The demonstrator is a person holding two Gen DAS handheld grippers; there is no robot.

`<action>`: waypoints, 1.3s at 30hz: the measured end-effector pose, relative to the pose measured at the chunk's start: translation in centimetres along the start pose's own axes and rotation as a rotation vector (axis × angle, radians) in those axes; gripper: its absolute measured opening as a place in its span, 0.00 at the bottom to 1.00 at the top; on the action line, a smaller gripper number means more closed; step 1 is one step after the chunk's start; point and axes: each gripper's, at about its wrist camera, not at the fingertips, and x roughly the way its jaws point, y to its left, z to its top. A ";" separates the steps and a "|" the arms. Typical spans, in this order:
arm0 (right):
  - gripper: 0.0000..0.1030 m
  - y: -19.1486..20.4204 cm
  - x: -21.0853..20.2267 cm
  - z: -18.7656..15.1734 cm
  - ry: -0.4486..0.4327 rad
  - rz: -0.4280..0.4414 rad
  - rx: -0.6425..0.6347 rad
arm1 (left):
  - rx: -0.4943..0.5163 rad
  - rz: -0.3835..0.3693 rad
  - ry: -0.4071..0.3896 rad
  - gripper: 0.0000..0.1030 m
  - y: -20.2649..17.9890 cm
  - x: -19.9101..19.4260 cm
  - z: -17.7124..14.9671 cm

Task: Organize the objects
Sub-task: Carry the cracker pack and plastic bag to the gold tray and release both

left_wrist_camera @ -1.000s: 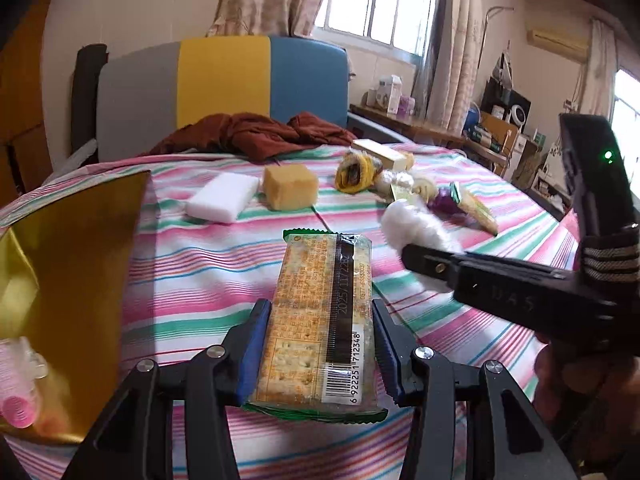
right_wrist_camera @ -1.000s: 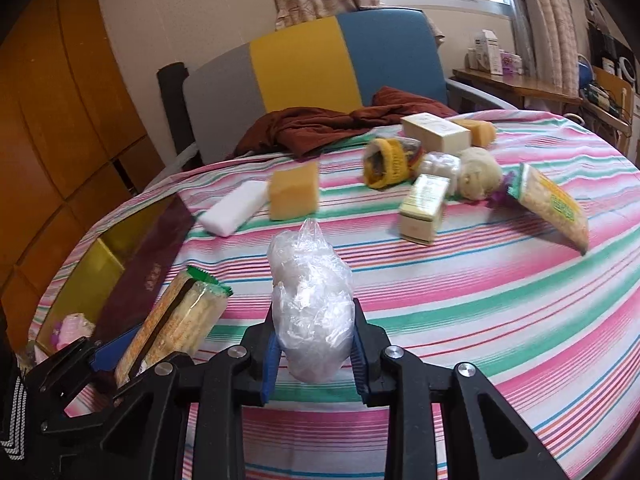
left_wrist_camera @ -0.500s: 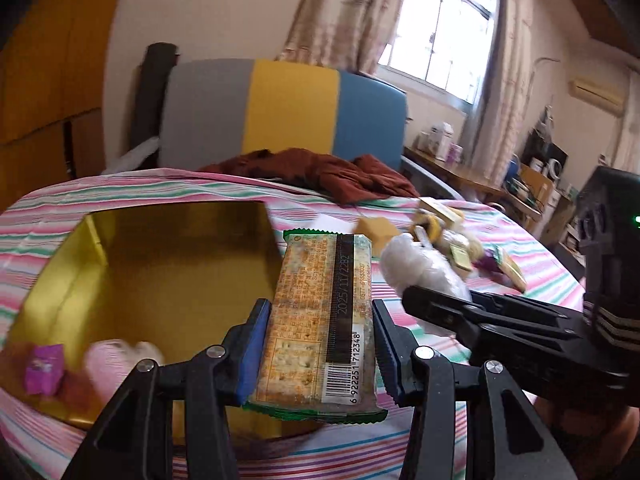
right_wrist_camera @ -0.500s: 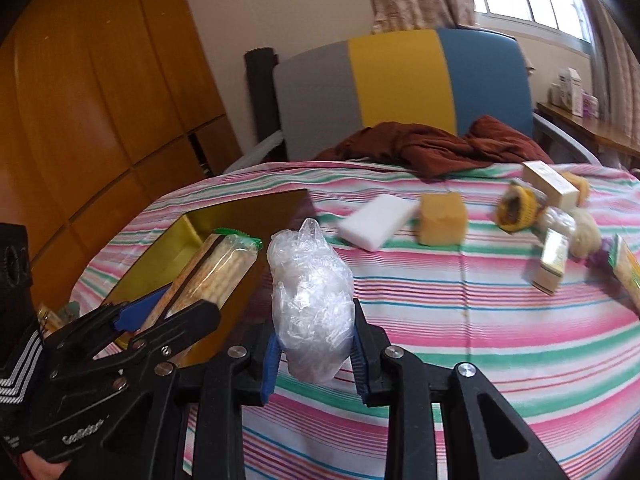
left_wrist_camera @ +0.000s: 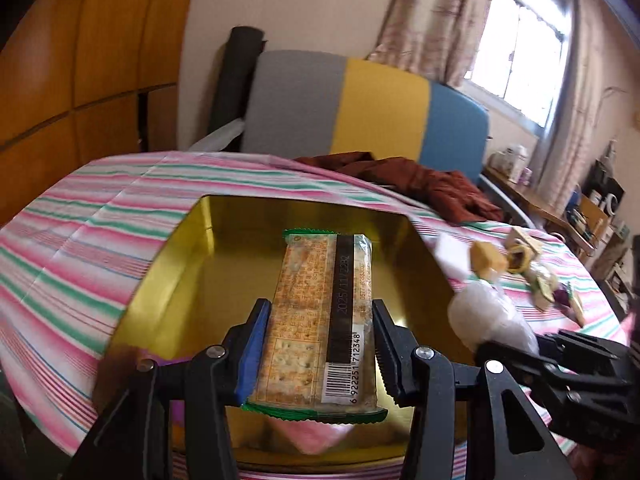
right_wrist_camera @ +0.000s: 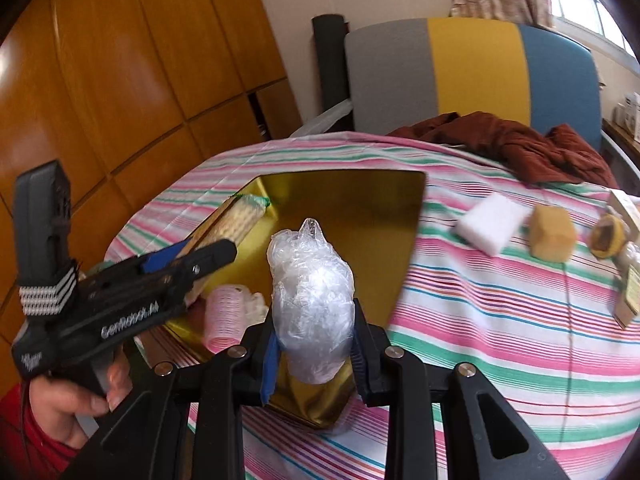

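Cracker packet point(left_wrist_camera: 324, 316), plastic wad point(right_wrist_camera: 312, 304) above gold tin point(left_wrist_camera: 180, 264)

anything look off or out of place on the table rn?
One thing: a rumpled dark red cloth lies heaped on the far edge of the striped tablecloth by the chair, unlike the small items. Otherwise normal: left gripper holds the cracker pack, right gripper the plastic-wrapped bundle, both over the gold tin.

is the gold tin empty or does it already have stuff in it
Not empty. The gold tin already holds a pink hair roller with something pale beside it at its near end.
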 end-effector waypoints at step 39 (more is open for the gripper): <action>0.48 0.0 0.6 0.5 0.009 -0.026 0.047 | -0.152 0.137 -0.045 0.97 3.8 -1.2 1.3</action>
